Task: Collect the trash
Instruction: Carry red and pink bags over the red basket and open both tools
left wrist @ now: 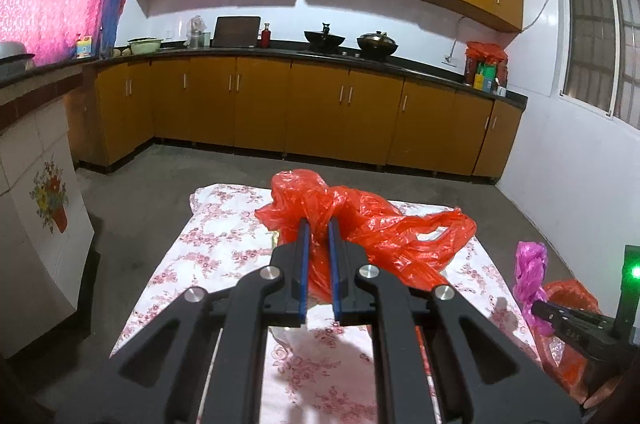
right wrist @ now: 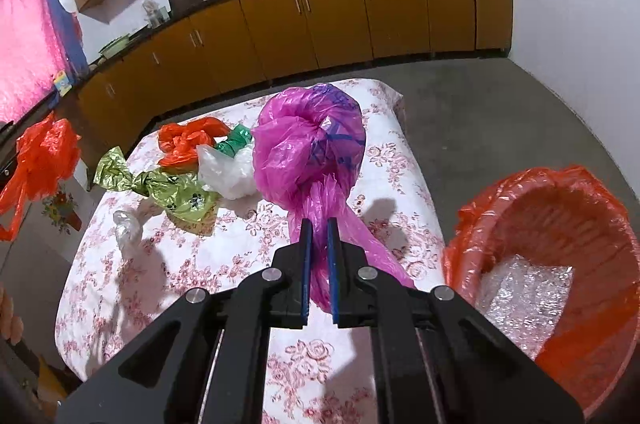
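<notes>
My left gripper (left wrist: 319, 224) is shut on a crumpled red plastic bag (left wrist: 360, 220), which hangs above the table's floral cloth (left wrist: 208, 248). The same bag shows at the left edge of the right wrist view as a red bag (right wrist: 44, 155). My right gripper (right wrist: 319, 226) is shut on the tail of a knotted pink plastic bag (right wrist: 308, 139), lifted over the cloth. To its right stands a bin with a red liner (right wrist: 532, 179) and bubble wrap (right wrist: 524, 296) inside. In the left wrist view, the right gripper (left wrist: 538, 308) and pink bag (left wrist: 530, 268) appear at far right.
On the floral cloth (right wrist: 160, 284) lie another red bag (right wrist: 188, 137), a green bag (right wrist: 234, 139), a white bag (right wrist: 228, 171), an olive-green bag (right wrist: 168, 187) and a clear plastic scrap (right wrist: 127, 224). Brown kitchen cabinets (left wrist: 320, 103) line the far wall across a bare concrete floor.
</notes>
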